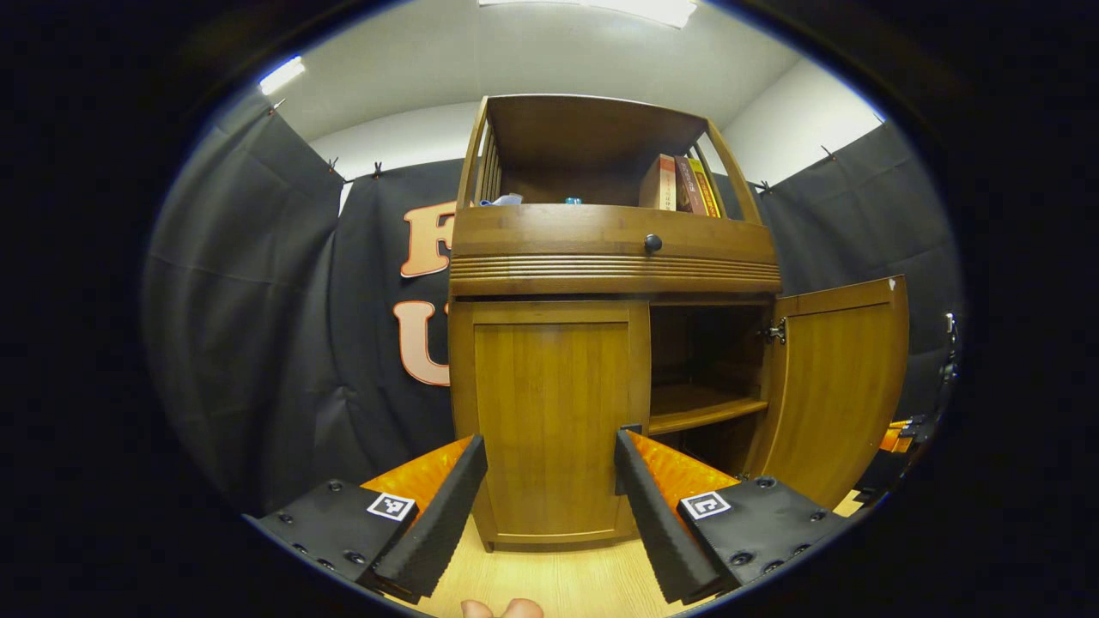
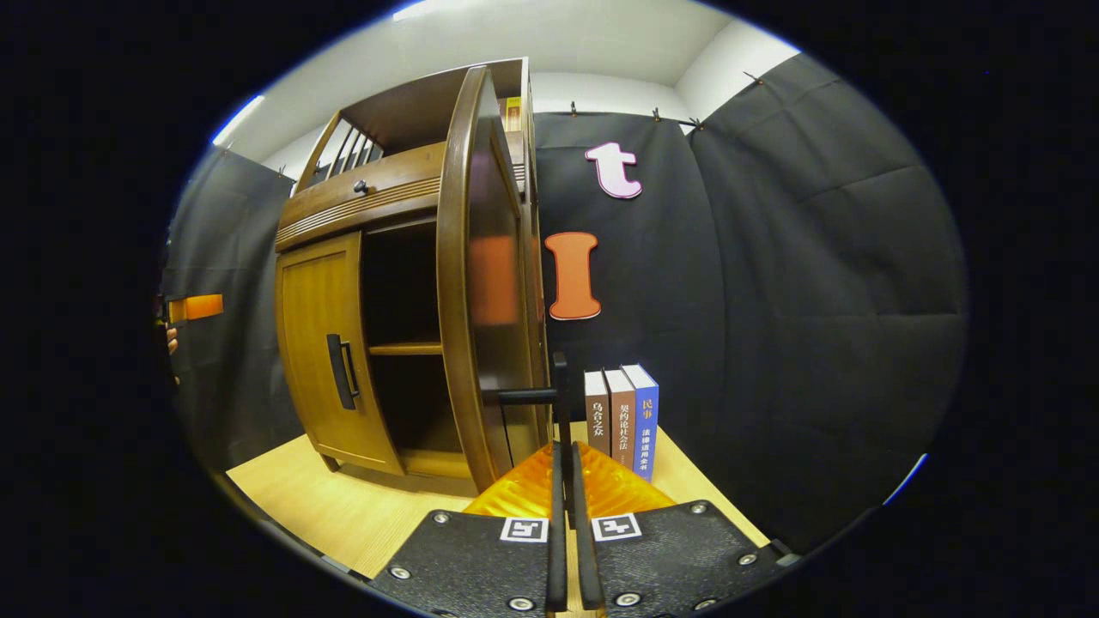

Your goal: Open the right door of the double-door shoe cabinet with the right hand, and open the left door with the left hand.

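Your left gripper [image 1: 549, 489] is spread wide, squarely facing the closed brown wooden left door [image 1: 549, 412]; its black vertical handle [image 2: 341, 371] lies toward the right finger.

One shoe cabinet [image 1: 614, 257] is present, fitted with two lower doors: one left door [image 1: 549, 421], closed, and one right door [image 1: 837, 386], swung open. One round knob [image 1: 652, 243] sits on the drawer band above the doors. One bar handle [image 2: 341, 371] is counted on the left door and one handle [image 2: 549, 396] on the right door. Books number three on the upper shelf [image 1: 680, 184] and three standing on the worktop [image 2: 622, 416] beside the cabinet. Claws: two, the left claw [image 1: 549, 481] and the right claw [image 2: 565, 481]. Interior shelf boards visible: one [image 1: 704, 410].
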Action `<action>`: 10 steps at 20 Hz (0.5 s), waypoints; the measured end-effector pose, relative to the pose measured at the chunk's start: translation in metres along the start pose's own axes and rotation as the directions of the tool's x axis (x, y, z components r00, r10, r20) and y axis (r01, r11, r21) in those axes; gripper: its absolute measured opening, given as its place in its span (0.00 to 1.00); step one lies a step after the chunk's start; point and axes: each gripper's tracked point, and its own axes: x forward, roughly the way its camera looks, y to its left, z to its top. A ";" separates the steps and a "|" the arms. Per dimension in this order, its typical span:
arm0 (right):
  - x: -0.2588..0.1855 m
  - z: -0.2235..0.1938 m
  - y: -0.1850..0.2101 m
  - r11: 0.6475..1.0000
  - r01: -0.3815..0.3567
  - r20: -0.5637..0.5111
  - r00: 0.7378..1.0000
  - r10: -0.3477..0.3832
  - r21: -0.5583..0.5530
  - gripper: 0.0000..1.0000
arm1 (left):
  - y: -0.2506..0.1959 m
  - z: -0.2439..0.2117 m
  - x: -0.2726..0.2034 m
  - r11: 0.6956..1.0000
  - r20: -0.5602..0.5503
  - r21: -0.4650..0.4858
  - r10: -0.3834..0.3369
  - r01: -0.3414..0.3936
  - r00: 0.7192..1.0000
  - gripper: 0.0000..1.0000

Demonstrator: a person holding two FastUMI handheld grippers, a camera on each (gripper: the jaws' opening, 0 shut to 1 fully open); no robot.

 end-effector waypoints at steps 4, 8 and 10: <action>-0.003 0.001 -0.012 1.000 0.028 -0.006 1.000 -0.028 -0.001 0.06 | -0.010 -0.011 0.021 1.000 0.010 0.010 0.006 -0.007 1.000 0.97; -0.015 0.009 -0.033 0.996 0.084 0.017 0.996 -0.084 -0.035 0.07 | -0.021 -0.033 0.046 1.000 -0.012 0.016 0.006 -0.006 1.000 0.95; -0.023 0.014 -0.034 0.995 0.090 0.022 0.996 -0.089 -0.048 0.11 | -0.031 -0.045 0.056 1.000 -0.029 0.003 -0.009 0.010 1.000 0.96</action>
